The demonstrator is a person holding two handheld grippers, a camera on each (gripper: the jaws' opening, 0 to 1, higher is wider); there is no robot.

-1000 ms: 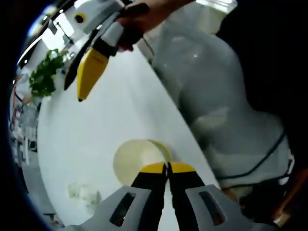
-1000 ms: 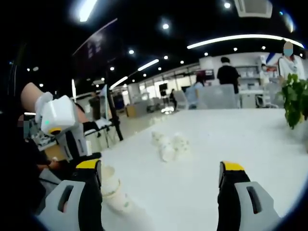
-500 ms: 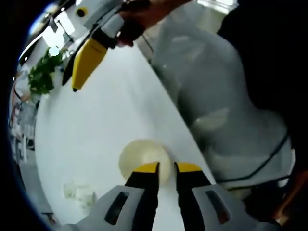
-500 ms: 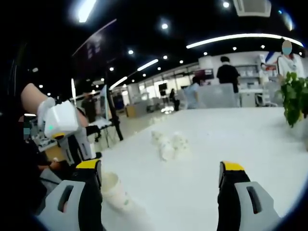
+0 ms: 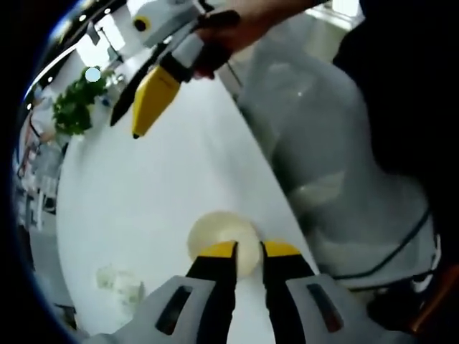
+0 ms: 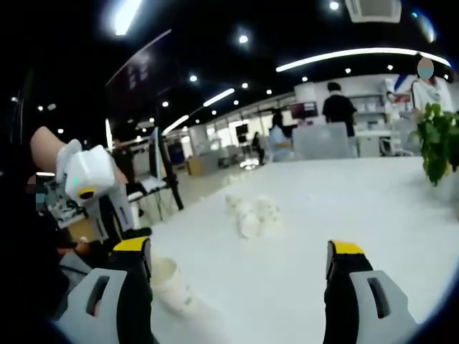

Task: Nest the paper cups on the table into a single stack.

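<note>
A pale paper cup stack stands near the table edge, just ahead of my left gripper. Its yellow-tipped jaws are slightly apart, with nothing held between them. In the right gripper view the same cup stack sits at lower left beside my left finger, with the left gripper hovering above it. My right gripper is wide open over bare table. Several loose paper cups lie clustered mid-table, also seen as loose cups. The right gripper's fingers show at upper left in the left gripper view.
The white table stretches far to the back. A green plant stands at its right side, seen too as a plant. The person's light garment hangs just past the table edge. People and desks fill the background.
My left jaws were shut on the cup's rim a second ago and have since parted. The cup stack now looks shorter and stands free on the table. The right gripper stayed open.
</note>
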